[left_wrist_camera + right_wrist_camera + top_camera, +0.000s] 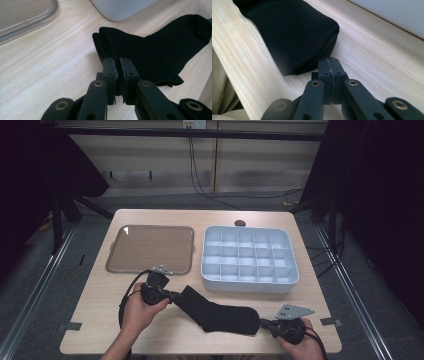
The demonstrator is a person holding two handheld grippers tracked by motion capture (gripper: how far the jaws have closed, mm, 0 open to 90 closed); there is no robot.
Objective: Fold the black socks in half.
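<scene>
- A black sock (220,312) is lying on the near part of the wooden table (100,295), stretched between the two grippers, its cuff pointing towards the person's left and its toe towards the right.
- The left gripper (118,67) is pinching the ribbed cuff edge: its jaws are standing almost together with a thin fold of knit between the pads.
- The right gripper (329,65) is sitting at the toe end with its jaws pressed fully together; from its own view it is not possible to tell whether any fabric is caught, as the toe is lying just beside the tips.
- The sock is looking light, soft and limp, so it is likely sagging wherever it is not supported; the ribbed knit should be giving the pads good friction.
- The cuff and the toe are reading as the sensible places to hold, since a pinch at both ends is keeping the cloth spread.
- The table is smooth pale wood, offering little snagging.
- Farther off, a clear flat tray (150,249) and a pale compartment box (248,257) are sitting side by side, well apart from the sock.
- Around the table the room is dark, with cables trailing across the grey floor (240,200).
</scene>
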